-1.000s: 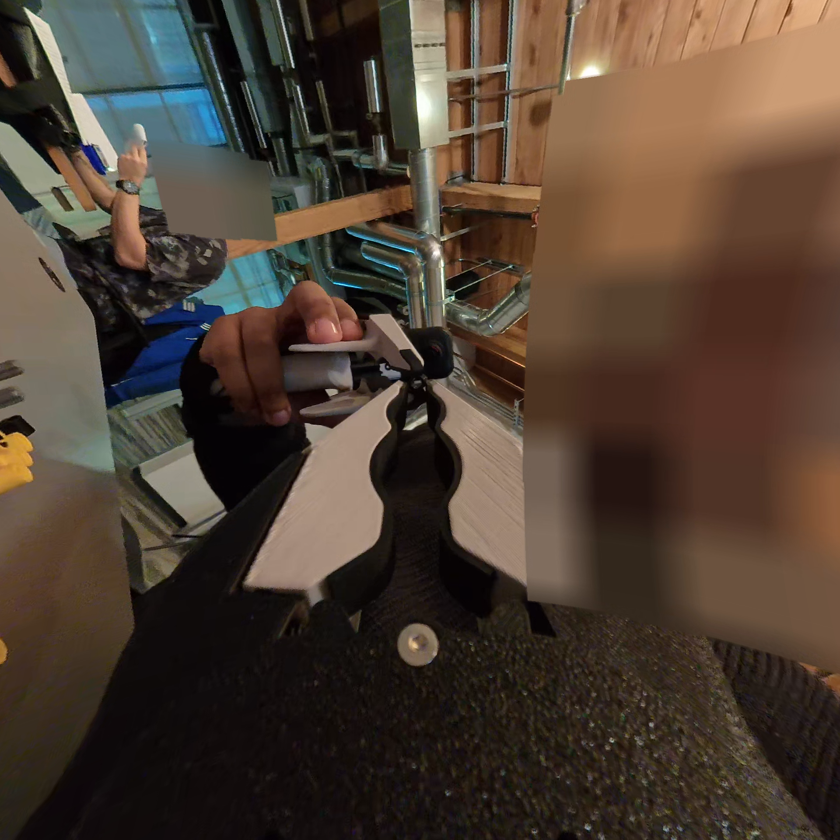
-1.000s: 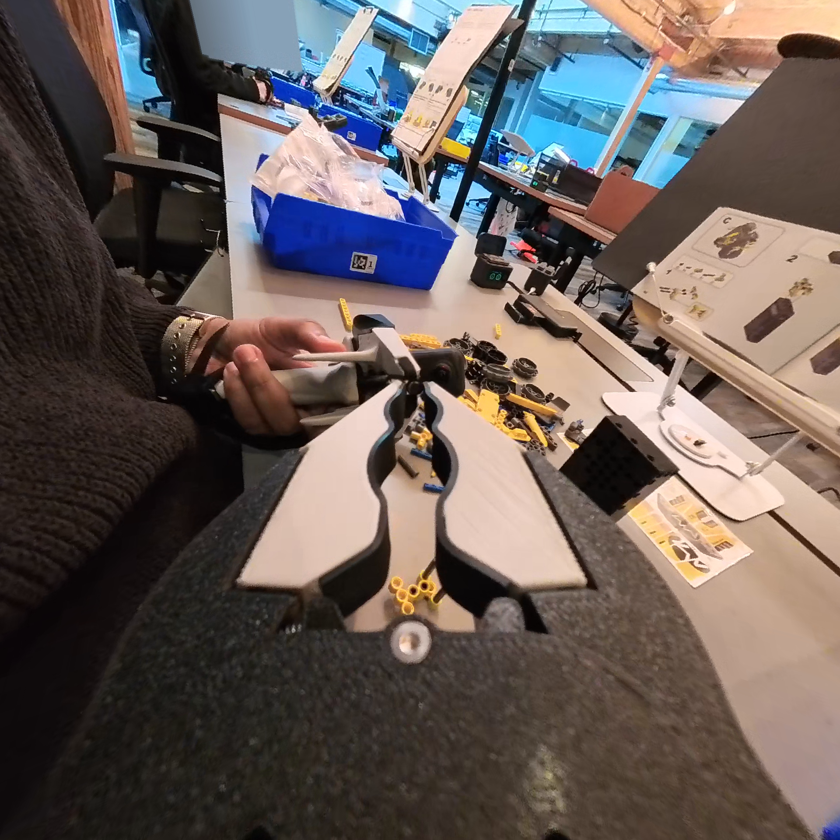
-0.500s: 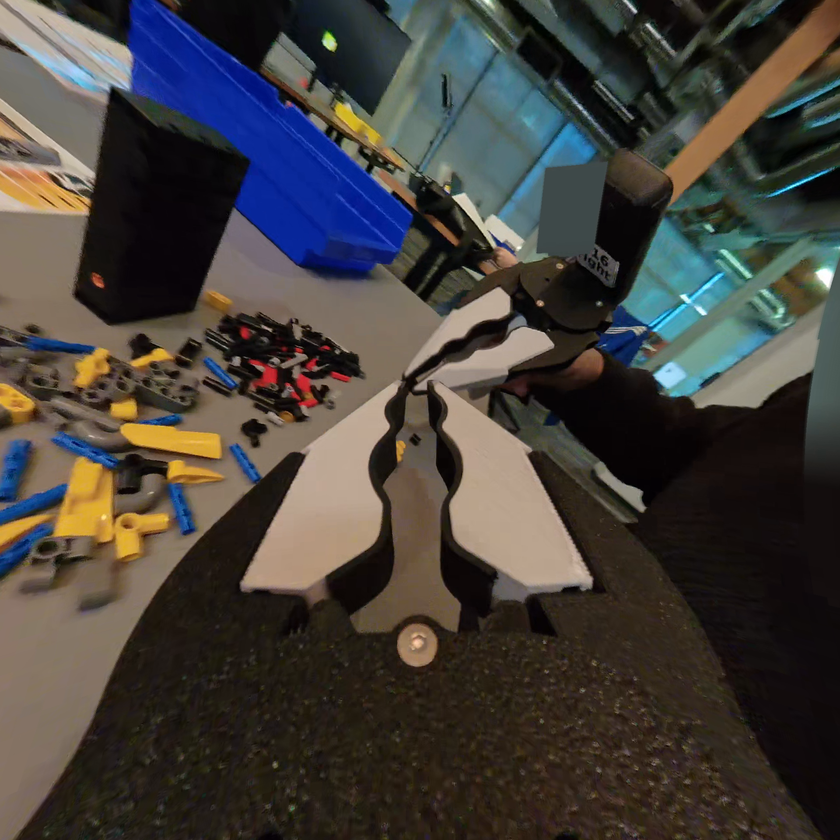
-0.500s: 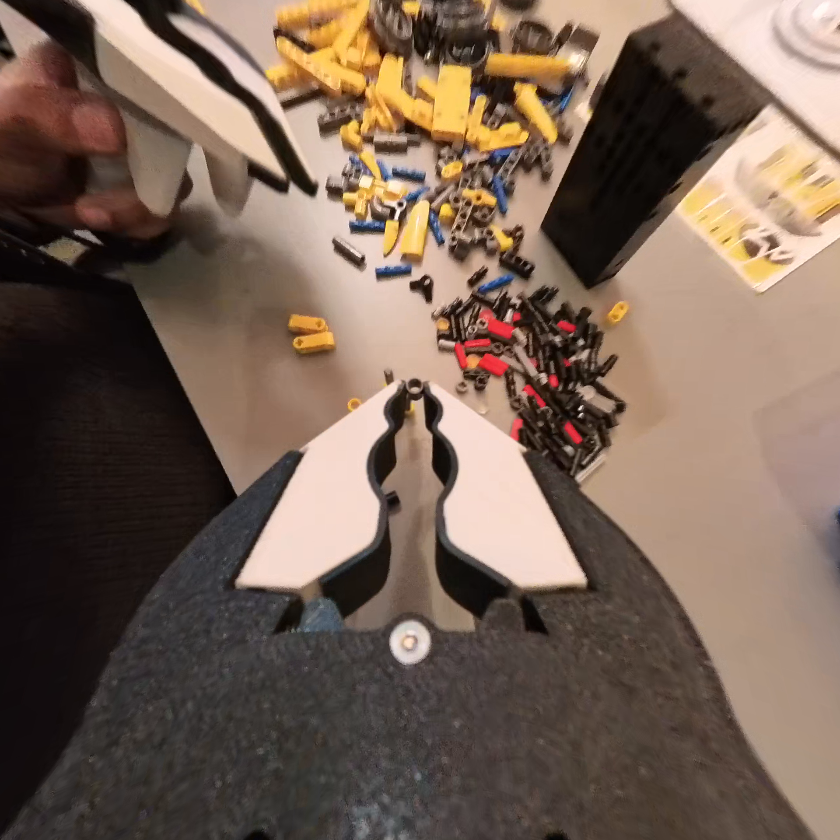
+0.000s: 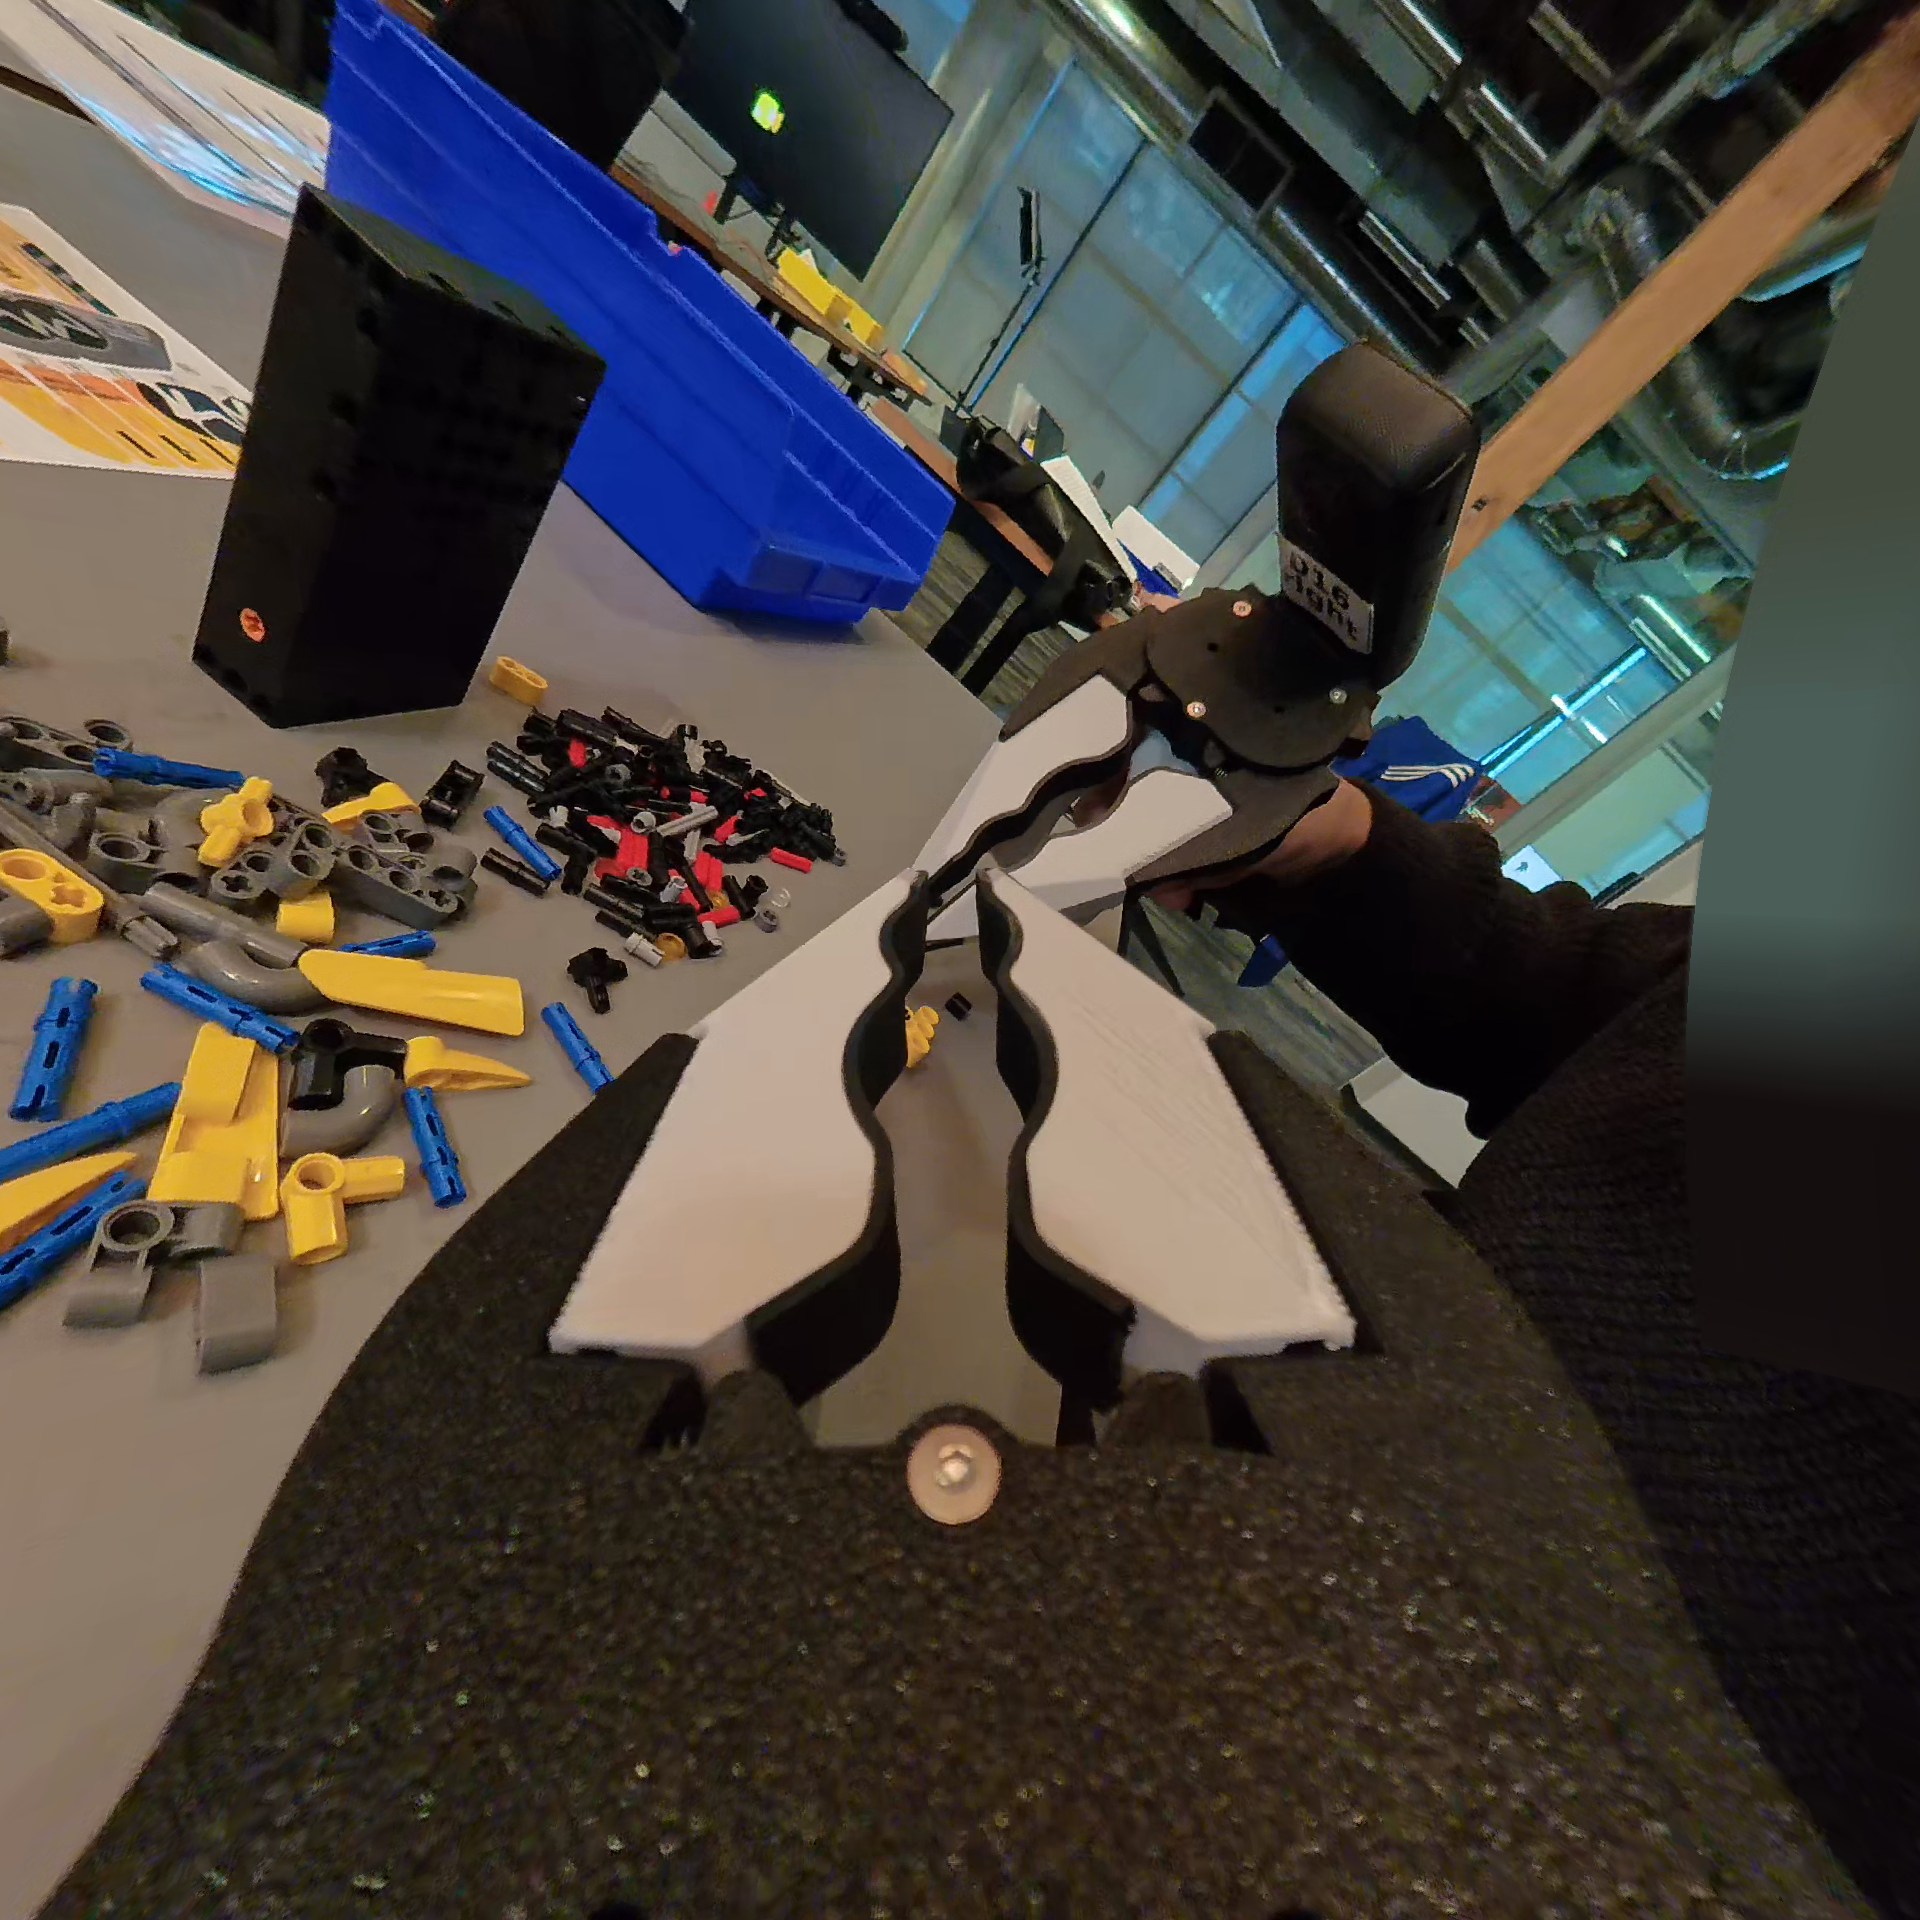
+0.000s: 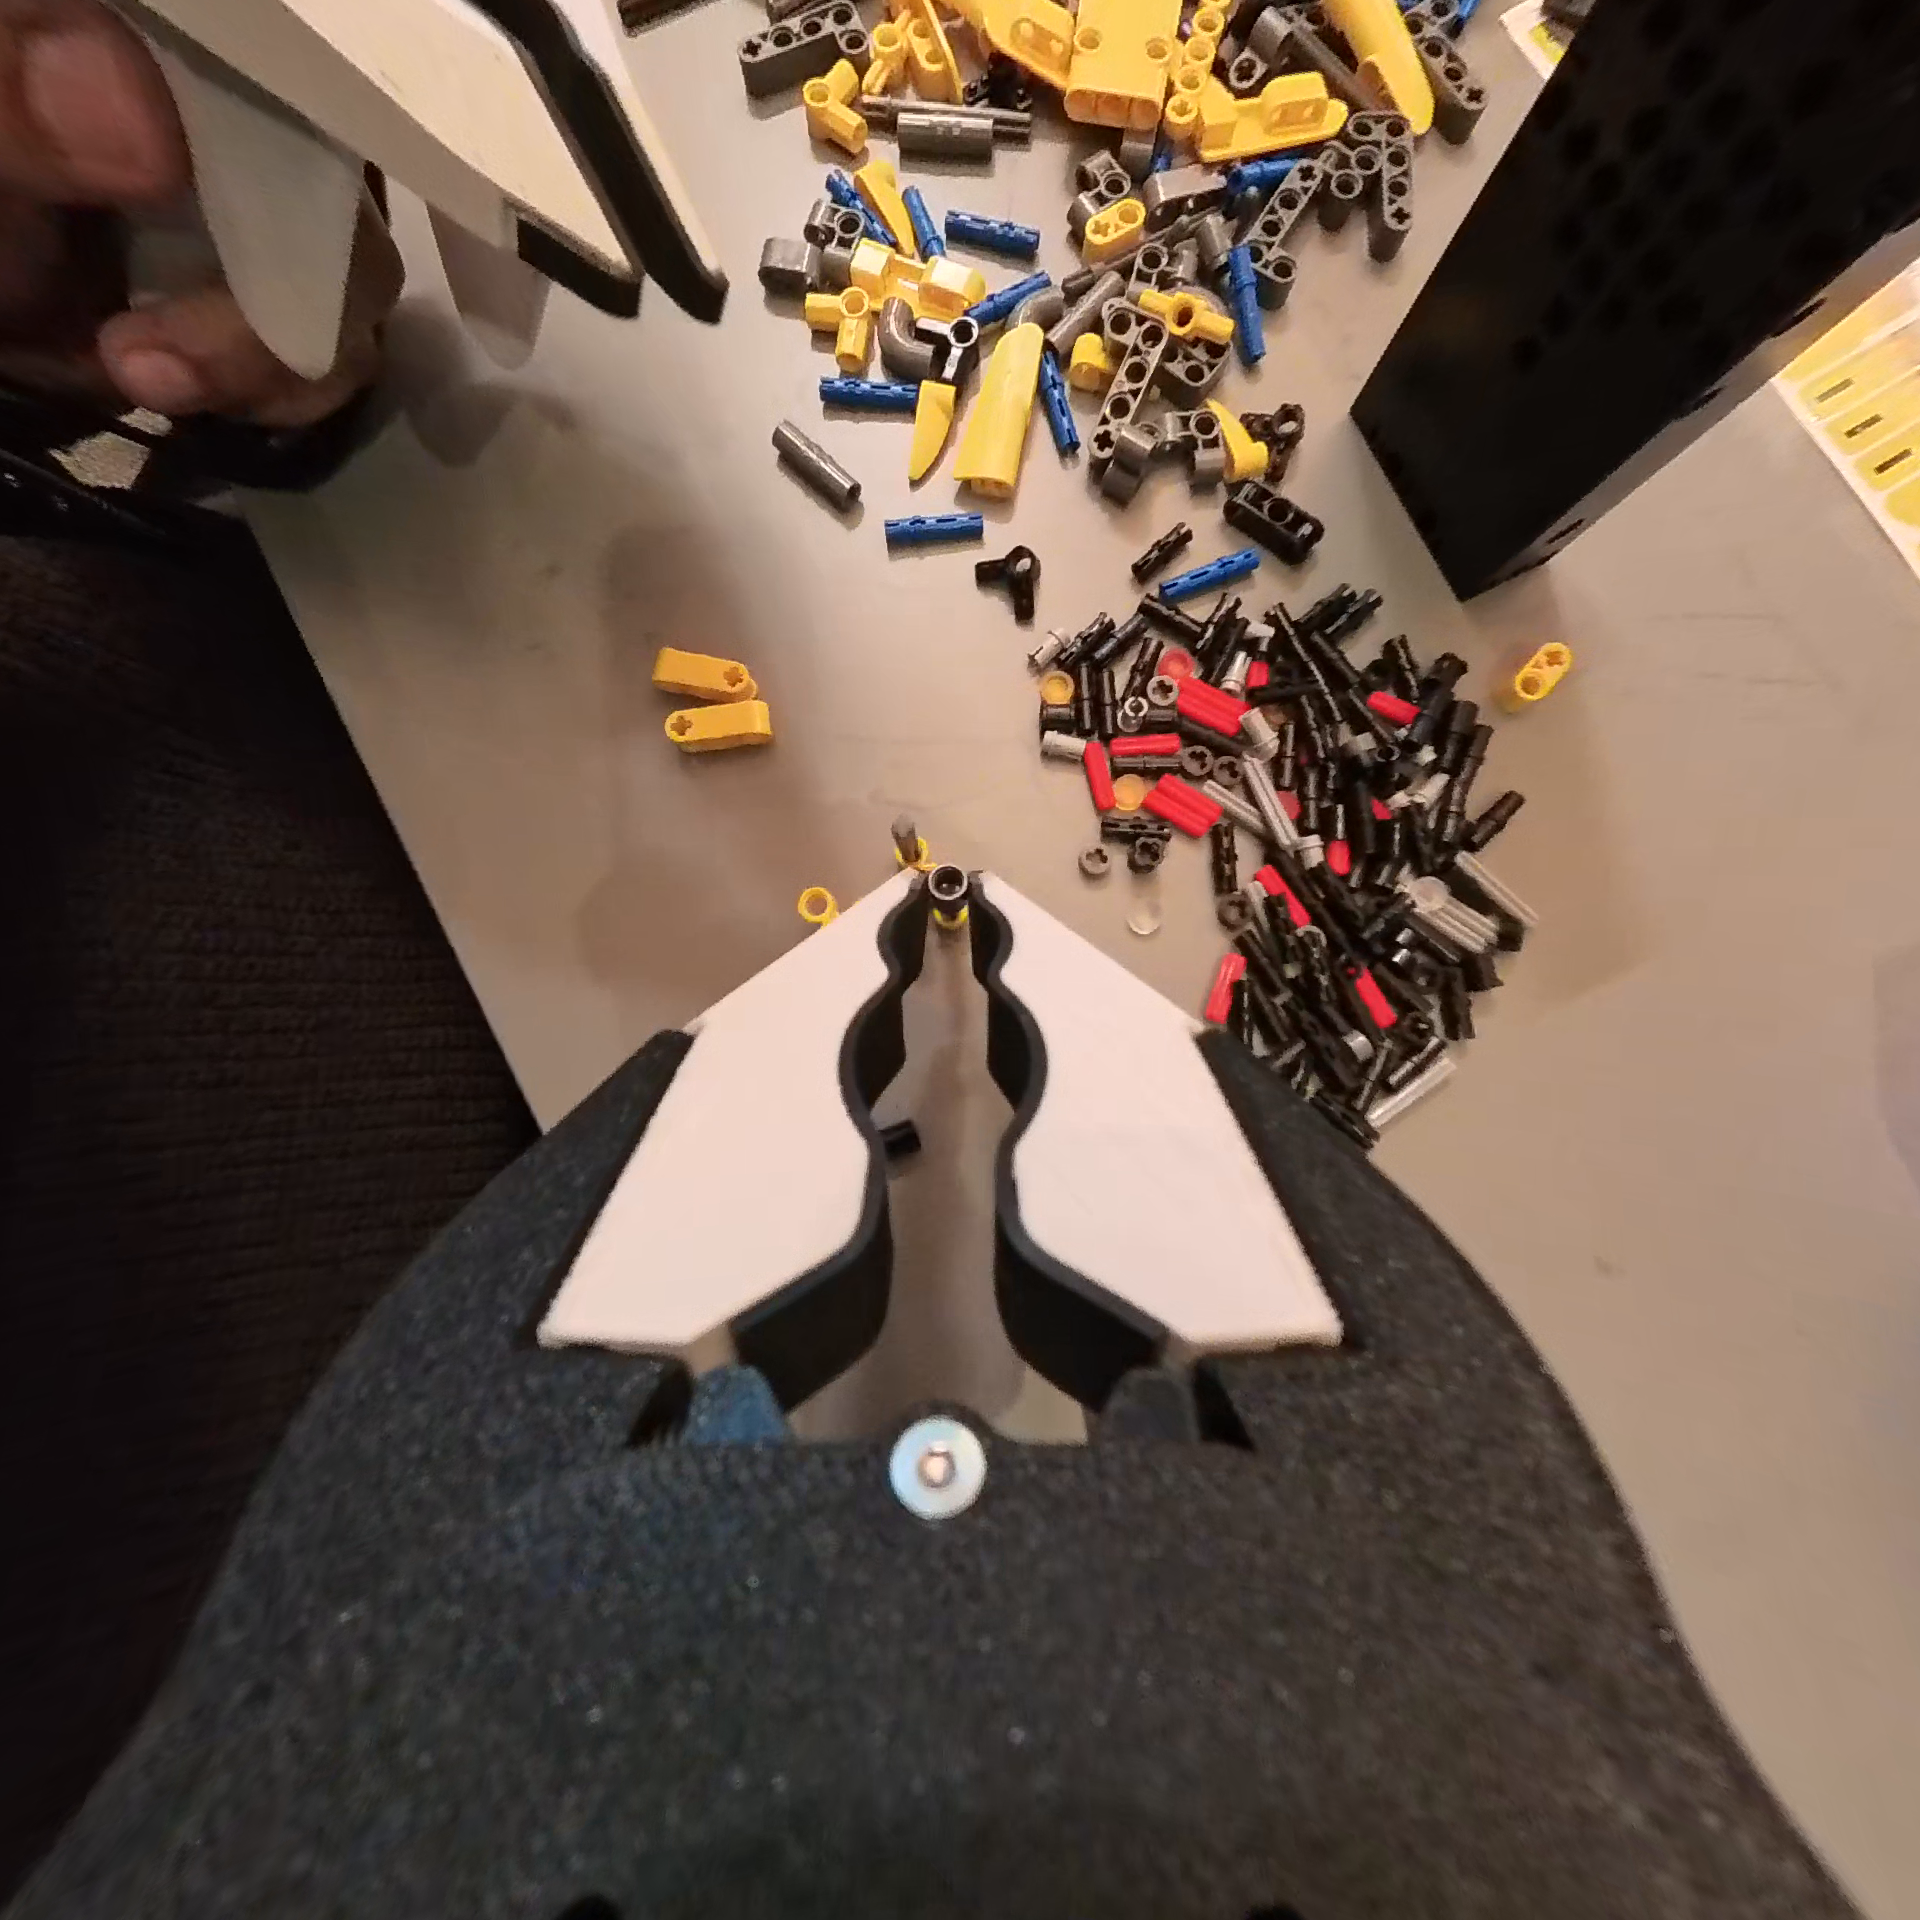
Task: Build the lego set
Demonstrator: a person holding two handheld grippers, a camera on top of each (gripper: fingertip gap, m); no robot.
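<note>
While the grey table [image 5: 665,665] is filling most of both views, it is carrying a loose scatter of building pieces: a mixed pile of yellow, blue and grey parts [image 6: 1122,239], and beside it a heap of small black and red pins [image 6: 1309,790]. A tall black perforated block [image 5: 384,488] is standing upright just beyond the pins, with a printed yellow sheet [image 5: 94,374] lying behind it and a blue bin [image 5: 644,395] farther along the table.

The left wrist view is taking in the room: dark monitors, other desks, big windows, ducting and a timber beam overhead. The left gripper [image 5: 948,881] is hovering above the table edge, fingertips parted by a narrow gap, nothing between them. The right gripper [image 5: 940,883] is showing beyond it, tip almost meeting tip.

The right wrist view is looking straight down instead. The right gripper [image 6: 948,891] is pinching a small black pin [image 6: 948,883] with a yellow collar, end-on at its tips. Two yellow connectors [image 6: 712,701] are lying apart near the table's near edge.
</note>
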